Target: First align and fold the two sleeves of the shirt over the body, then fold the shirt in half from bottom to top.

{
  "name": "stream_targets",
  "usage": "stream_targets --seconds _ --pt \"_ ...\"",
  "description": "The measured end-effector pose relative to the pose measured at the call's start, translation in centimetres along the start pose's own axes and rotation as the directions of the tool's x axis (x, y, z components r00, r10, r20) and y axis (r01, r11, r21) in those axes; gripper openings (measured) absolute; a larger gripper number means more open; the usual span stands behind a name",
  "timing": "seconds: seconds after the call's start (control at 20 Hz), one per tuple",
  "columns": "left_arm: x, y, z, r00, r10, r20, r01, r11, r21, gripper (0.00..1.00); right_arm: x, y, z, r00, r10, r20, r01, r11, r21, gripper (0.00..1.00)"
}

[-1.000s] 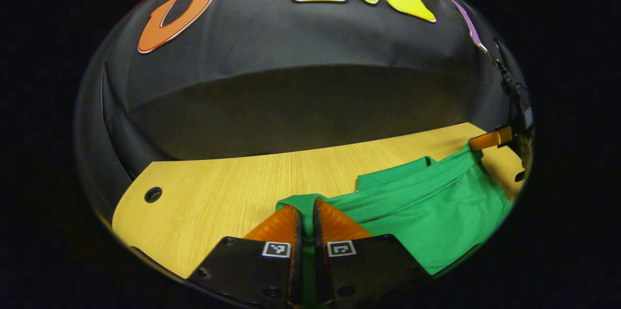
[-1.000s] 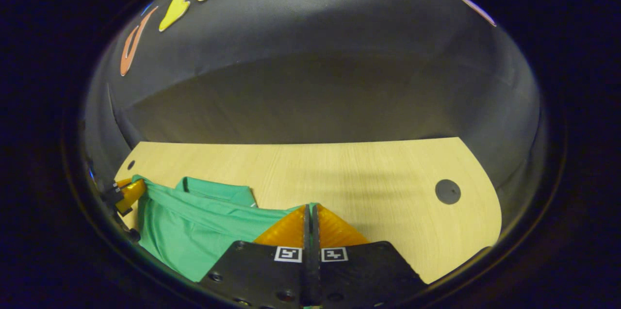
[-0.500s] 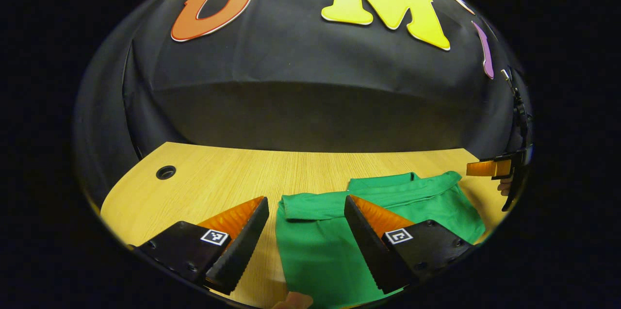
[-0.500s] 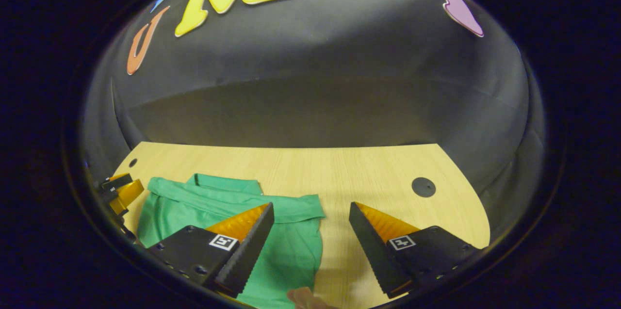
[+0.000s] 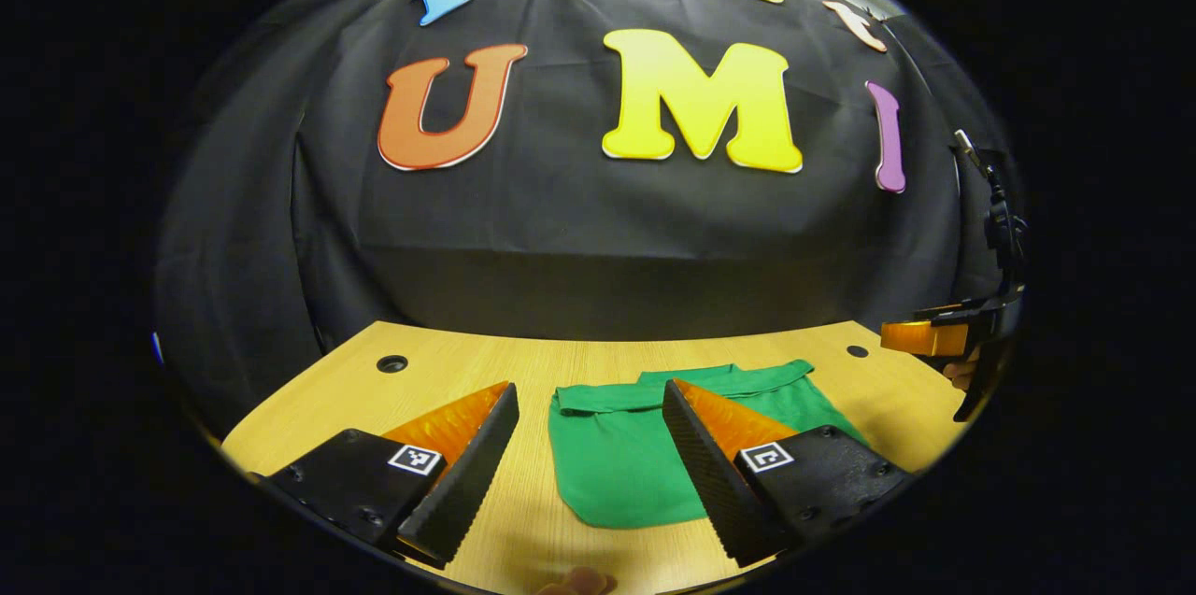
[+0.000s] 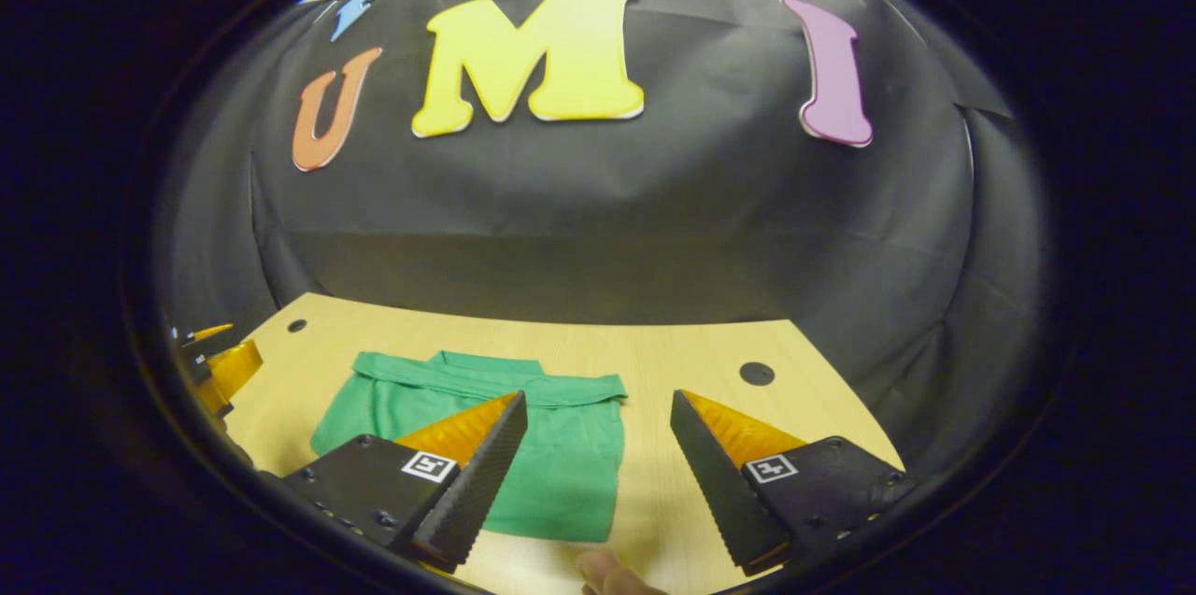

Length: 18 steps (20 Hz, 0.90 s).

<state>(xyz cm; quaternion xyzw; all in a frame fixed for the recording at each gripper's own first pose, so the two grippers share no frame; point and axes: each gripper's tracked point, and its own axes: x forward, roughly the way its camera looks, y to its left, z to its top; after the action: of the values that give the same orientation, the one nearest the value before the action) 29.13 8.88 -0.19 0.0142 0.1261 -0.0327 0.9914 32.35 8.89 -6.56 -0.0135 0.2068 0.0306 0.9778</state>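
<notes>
Green knit shirt (image 5: 626,455), folded to a soft rectangle, flat on my wood-grain table (image 5: 448,366); my left gripper (image 5: 589,446) and right gripper (image 6: 598,455) gape, serrated fingers empty.

wooden table (image 5: 439,371) | folded green shirt (image 5: 617,464) lying flat on it

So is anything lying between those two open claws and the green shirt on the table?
Nothing visible does. The green shirt lies folded on the table, with both the left gripper and the right gripper open above it.
</notes>
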Motion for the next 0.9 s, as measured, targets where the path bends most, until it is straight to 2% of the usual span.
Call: stream_targets --seconds 0.2,0.4,0.5,0.55,0.9 --pt "-5.6 -1.0 1.5 0.999 0.028 0.044 -0.030 0.999 0.045 1.00 -7.8 -0.9 1.5 0.993 -0.020 0.112 0.024 0.999 -0.036 0.94" --pt "-11.1 -1.2 1.5 0.995 0.077 0.058 -0.083 0.991 0.105 1.00 -15.1 -1.5 0.4 0.983 -0.030 0.182 0.036 0.999 -0.028 0.96" --pt "-14.1 -0.8 1.6 0.992 0.101 0.082 -0.109 0.988 0.110 0.99 -18.6 -2.1 -0.6 0.978 -0.035 0.207 0.041 0.999 -0.025 0.97" --pt "-15.6 -1.0 1.5 0.991 0.102 0.088 -0.111 0.988 0.105 0.99 -20.4 -2.5 -1.1 0.975 -0.042 0.220 0.049 0.998 -0.026 0.95" --pt "-25.5 -1.2 2.5 0.981 0.102 0.168 -0.118 0.989 0.088 0.99 -31.5 -4.1 -2.9 0.946 -0.081 0.314 0.072 0.997 0.039 0.97"
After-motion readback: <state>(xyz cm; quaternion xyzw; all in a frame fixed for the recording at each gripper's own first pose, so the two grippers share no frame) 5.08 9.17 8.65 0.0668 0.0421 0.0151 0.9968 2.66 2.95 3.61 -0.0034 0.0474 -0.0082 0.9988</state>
